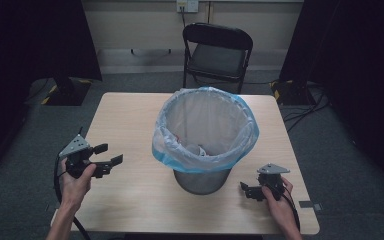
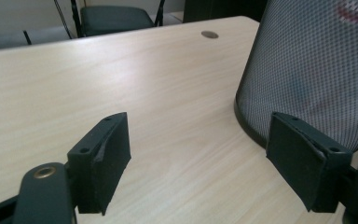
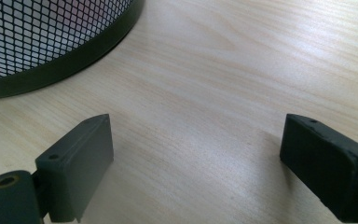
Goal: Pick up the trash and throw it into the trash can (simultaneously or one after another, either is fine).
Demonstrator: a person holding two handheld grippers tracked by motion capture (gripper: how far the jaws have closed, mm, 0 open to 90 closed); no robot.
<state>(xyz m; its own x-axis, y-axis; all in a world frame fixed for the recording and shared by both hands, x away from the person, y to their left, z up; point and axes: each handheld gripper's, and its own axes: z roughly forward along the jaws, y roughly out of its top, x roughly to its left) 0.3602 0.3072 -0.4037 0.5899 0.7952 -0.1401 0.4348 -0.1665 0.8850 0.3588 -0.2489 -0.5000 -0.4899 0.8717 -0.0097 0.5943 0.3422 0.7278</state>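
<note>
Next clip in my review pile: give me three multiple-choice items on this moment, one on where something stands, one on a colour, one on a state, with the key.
1. Where does the bin stand?
A. On the table, between the two grippers
B. On the floor beside the chair
C. At the table's far left corner

2. What colour is the bag lining the bin?
A. Black
B. Pale blue
C. Yellow

3. How do the jaws of the left gripper and right gripper stand?
A. Both shut on the bag
B. Left open, right shut
C. Both open, holding nothing

Key: 1 A, the high view shows the bin mid-table with a gripper on each side. 2 B, the bag folded over the rim is translucent blue. 3 C, each gripper view shows bare tabletop between parted jaws.
</note>
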